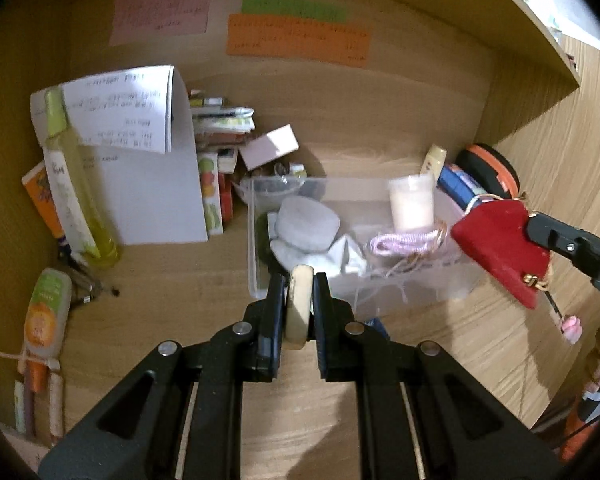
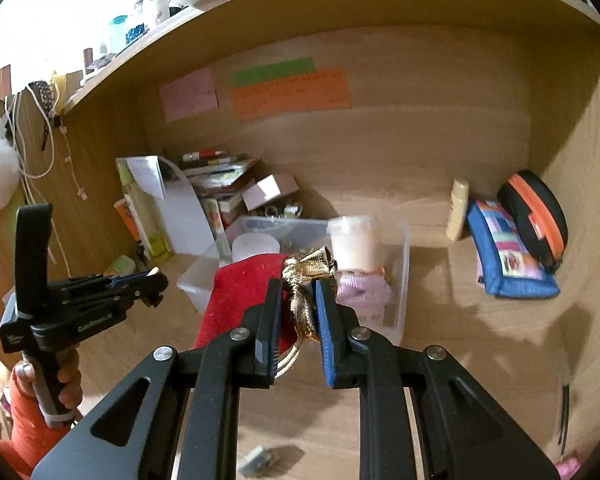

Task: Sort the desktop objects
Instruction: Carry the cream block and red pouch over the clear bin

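Both grippers point down at a slant over the desk [image 1: 440, 344], side by side in front of the clear box [image 1: 256, 240]. The left gripper [image 1: 299, 280] is near the front wall of the box. The right gripper [image 2: 298, 286] is up by the right end of the box. A hand [image 2: 56, 384] in an orange sleeve grips the left one's handle.

In the box sit a grey lump [image 1: 308, 224], a white cup [image 1: 412, 204] and a pink cord [image 1: 404, 240]. Behind it lies a small white carton [image 1: 270, 146] on a pile of books [image 1: 220, 120]. A yellow bottle [image 1: 76, 184] leans on white papers [image 1: 156, 196] at the left. A blue pouch [image 2: 508, 256] and a black and orange case [image 2: 534, 220] rest by the right wall. Pink, green and orange notes [image 1: 296, 38] stick to the back wall.

The left fingers are pressed tight on a cream ring [image 1: 299, 308], which stands on edge between them, above the desk. The right fingers are closed on the gold ribbon [image 2: 304, 280] of a red bag [image 2: 244, 300]. The bag hangs from them, over the edge of the box.
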Motion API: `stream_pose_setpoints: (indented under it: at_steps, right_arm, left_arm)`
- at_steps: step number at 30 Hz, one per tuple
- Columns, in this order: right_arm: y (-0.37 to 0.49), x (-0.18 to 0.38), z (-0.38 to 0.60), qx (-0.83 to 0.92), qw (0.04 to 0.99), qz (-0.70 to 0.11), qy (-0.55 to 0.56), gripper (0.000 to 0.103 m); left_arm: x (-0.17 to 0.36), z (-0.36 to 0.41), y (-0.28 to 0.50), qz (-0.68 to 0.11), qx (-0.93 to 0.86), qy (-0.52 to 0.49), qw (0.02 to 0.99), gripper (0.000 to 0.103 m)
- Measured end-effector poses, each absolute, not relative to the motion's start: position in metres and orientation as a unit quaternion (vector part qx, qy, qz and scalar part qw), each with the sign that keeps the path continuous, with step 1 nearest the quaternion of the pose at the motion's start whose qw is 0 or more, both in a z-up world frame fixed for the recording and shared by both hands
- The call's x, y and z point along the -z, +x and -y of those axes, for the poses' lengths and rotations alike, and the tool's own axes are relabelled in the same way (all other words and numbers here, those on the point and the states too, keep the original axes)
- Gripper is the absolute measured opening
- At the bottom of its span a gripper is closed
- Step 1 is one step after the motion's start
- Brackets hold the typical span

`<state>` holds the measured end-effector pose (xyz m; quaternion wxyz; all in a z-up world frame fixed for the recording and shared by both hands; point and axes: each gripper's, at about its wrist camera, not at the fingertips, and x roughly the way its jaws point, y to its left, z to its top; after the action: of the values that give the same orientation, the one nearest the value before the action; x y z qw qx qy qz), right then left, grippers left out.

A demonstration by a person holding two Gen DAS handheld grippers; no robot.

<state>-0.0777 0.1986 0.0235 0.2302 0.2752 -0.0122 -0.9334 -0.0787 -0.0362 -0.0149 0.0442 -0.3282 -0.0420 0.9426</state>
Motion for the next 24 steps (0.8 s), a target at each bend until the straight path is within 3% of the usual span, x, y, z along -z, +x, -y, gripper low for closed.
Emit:
stream_pose_setpoints:
  at_steps: [11,24]
  right_arm:
    - [-0.119,-0.029,-0.176,0.932,0.241,0.016,0.270,0.015]
    - [-0.160,-0.002,-0.143,0.927,0.231,-0.013,0.297,0.015]
  left_arm:
    - [0.004,0.040,-0.113,0.047,-0.943,-0.325,0.057,0.013]
    - [0.032,0.042,-0.156,0.058,-0.925,-0.368,0.073,0.013]
